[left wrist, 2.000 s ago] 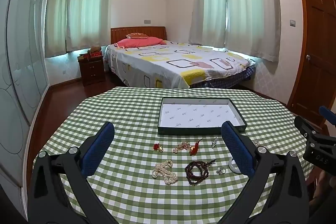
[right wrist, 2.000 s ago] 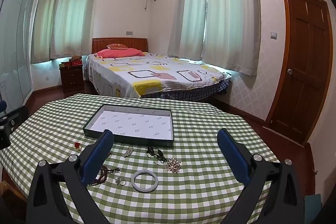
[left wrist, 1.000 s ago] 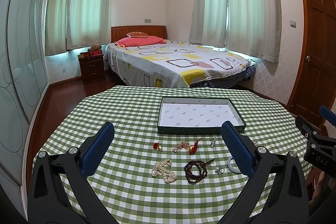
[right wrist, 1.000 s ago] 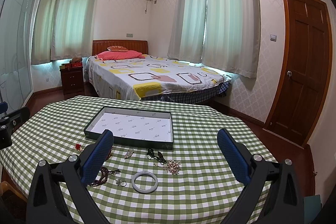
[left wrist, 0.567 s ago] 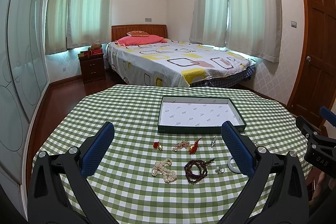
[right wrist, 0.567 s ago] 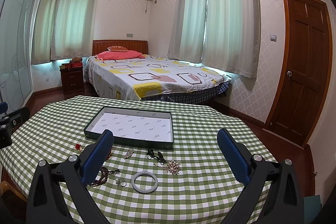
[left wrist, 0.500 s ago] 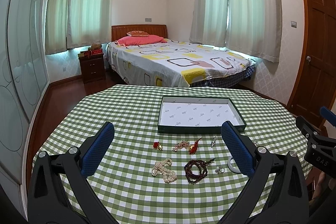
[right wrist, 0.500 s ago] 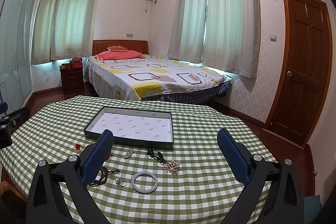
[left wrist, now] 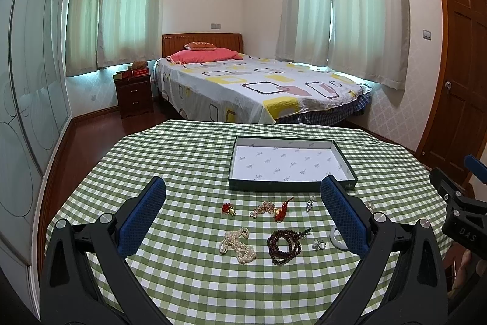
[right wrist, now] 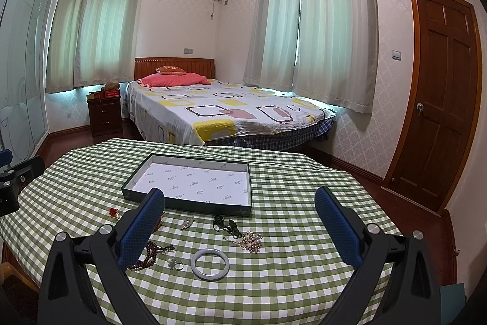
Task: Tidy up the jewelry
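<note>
Both grippers hang above the near edge of a table (left wrist: 182,160) with a green checked cloth, jaws spread wide and empty. Ahead of the left gripper (left wrist: 243,209), between its fingers, lie a pearl necklace (left wrist: 239,245), a dark bead bracelet (left wrist: 283,244), a small ring (left wrist: 318,244), a red charm (left wrist: 228,208) and a gold-and-red piece (left wrist: 274,207). Beyond them sits a shallow tray (left wrist: 290,188), white inside with nothing in it. Ahead of the right gripper (right wrist: 240,221) lie a pale bangle (right wrist: 210,264), a beaded cluster (right wrist: 251,241) and a dark piece (right wrist: 226,224), all short of the tray's near wall.
</note>
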The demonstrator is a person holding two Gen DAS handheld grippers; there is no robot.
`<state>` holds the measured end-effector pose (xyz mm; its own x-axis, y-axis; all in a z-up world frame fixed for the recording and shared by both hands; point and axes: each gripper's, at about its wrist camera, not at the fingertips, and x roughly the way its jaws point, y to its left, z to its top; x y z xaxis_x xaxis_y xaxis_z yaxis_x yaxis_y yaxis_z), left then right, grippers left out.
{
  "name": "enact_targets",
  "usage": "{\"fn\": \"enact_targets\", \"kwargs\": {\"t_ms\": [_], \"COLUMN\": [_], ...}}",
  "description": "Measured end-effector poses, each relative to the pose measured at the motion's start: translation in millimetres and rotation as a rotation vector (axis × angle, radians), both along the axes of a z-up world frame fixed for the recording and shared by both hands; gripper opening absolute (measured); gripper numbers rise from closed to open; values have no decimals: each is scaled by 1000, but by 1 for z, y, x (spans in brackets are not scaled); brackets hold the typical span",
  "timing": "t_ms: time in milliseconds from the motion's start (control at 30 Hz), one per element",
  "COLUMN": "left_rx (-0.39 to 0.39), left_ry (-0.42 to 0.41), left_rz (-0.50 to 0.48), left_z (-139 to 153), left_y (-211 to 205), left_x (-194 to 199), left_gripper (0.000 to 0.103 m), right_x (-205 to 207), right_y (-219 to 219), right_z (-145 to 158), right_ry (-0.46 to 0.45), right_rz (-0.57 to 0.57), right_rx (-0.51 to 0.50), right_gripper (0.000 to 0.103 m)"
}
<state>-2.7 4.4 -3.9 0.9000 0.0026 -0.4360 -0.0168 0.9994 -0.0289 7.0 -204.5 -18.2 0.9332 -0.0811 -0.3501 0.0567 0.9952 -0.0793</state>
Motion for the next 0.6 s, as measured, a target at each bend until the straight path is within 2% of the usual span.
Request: {"fn": "enact_targets", "kwargs": {"t_ms": [600], "left_rx": [9], "left_ry": [10], "left_rz": [-3], "left_z": [0], "left_y": [-2], "left_x": [0], "left_gripper": [99], "right_x": [1], "right_y": [2], "right_z": [-1], "right_ry": [-1], "right_rz": [0], "right_rx": [-1], "right_gripper": [97]}}
